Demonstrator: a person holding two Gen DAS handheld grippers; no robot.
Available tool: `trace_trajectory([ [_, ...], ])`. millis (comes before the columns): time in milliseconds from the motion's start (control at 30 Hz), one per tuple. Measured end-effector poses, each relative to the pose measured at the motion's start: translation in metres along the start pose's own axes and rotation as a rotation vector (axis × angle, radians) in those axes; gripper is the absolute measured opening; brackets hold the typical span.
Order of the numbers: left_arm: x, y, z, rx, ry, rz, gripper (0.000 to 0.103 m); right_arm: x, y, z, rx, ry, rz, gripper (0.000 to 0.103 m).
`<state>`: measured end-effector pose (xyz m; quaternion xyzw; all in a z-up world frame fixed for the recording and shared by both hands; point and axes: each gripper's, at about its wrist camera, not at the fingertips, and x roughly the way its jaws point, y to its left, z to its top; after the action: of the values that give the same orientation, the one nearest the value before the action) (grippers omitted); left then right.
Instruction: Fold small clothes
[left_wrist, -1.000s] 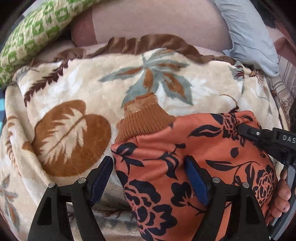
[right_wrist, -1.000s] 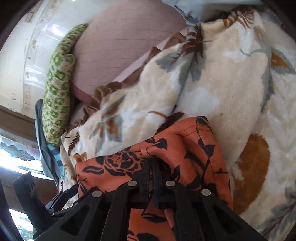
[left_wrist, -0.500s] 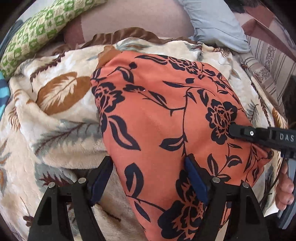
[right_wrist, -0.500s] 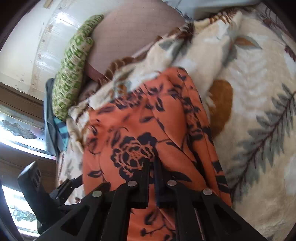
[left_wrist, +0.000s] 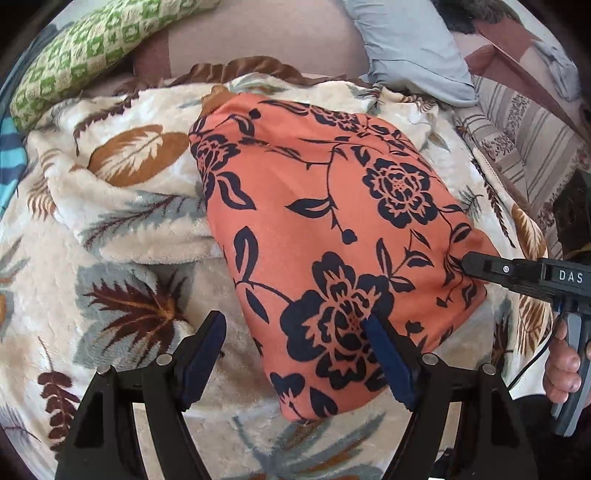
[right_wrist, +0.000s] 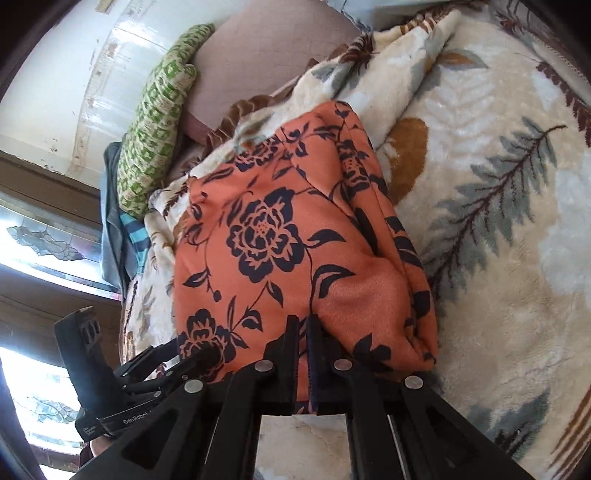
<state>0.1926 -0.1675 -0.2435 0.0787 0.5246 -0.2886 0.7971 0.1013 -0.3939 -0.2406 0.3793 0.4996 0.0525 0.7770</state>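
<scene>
Left wrist view: the orange floral garment (left_wrist: 325, 229) is laid out folded on the leaf-print fleece blanket (left_wrist: 122, 221), which is spread over a bed. The left tongs (left_wrist: 295, 354) are seen spread wide apart, nothing clamped between them. The right-hand pad (left_wrist: 384, 354) is pressed against the near edge of the garment, while the left-hand pad (left_wrist: 207, 347) is parked over bare blanket beside the cloth. The right tongs (left_wrist: 469, 264) are poked in from the right side, tip at the garment's right edge, with the person's hand (left_wrist: 561, 369) wrapped on the grip below. A green checked pillow (left_wrist: 96, 48) is lying at the top left, and a pale blue pillow (left_wrist: 410, 44) at the top right.

Right wrist view: the right tongs (right_wrist: 303, 332) are clenched tight, and a pinch of the garment's (right_wrist: 280, 240) near edge is caught between the 2 fingers. The cloth is stretched away from them across the blanket (right_wrist: 498, 184), and stacked layers can be made out along its right side. The left tongs (right_wrist: 184, 363) are spotted at the lower left, right against the garment's near corner. The green pillow (right_wrist: 159, 114) is propped against the wall (right_wrist: 70, 74) at the back, with a window (right_wrist: 37, 236) on the left.
</scene>
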Motion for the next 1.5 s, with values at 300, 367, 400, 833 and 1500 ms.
trace_trajectory([
  [300, 0.013, 0.016, -0.012, -0.039, 0.083, -0.022, 0.081, 0.015, -0.006, -0.004, 0.032, 0.082, -0.051, 0.008],
  [367, -0.002, 0.02, 0.003, -0.054, 0.053, -0.049, 0.081, 0.011, 0.006, 0.003, 0.008, 0.054, -0.019, 0.008],
  [400, -0.009, 0.024, 0.014, -0.065, 0.022, -0.058, 0.081, 0.01, 0.013, 0.009, -0.008, 0.036, -0.006, 0.008],
  [833, 0.072, 0.08, 0.116, -0.17, 0.068, 0.195, 0.081, 0.068, 0.016, 0.093, 0.052, -0.04, -0.041, 0.006],
  [1500, 0.03, 0.078, 0.009, -0.457, 0.071, -0.278, 0.085, -0.016, -0.06, 0.079, 0.169, -0.119, 0.115, 0.083],
])
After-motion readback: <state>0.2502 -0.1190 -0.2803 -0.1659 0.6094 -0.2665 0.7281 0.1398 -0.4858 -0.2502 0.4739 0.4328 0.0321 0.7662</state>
